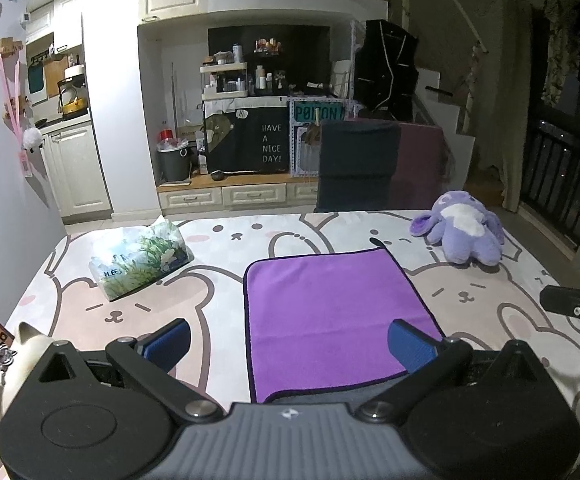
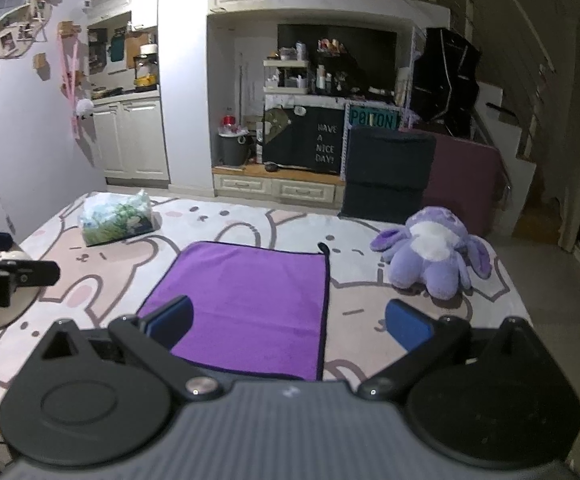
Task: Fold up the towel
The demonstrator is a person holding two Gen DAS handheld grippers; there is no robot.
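A purple towel with a dark hem lies flat on the bunny-print table cover; it also shows in the right wrist view. My left gripper is open and empty, held above the towel's near edge, its blue pads spread over the towel's near left part. My right gripper is open and empty above the towel's near right corner. The right gripper's body shows at the right edge of the left wrist view. The left gripper's body shows at the left edge of the right wrist view.
A tissue pack lies on the far left of the table. A purple plush toy sits at the far right. A white cat-shaped holder stands at the near left. A dark chair back stands beyond the far edge.
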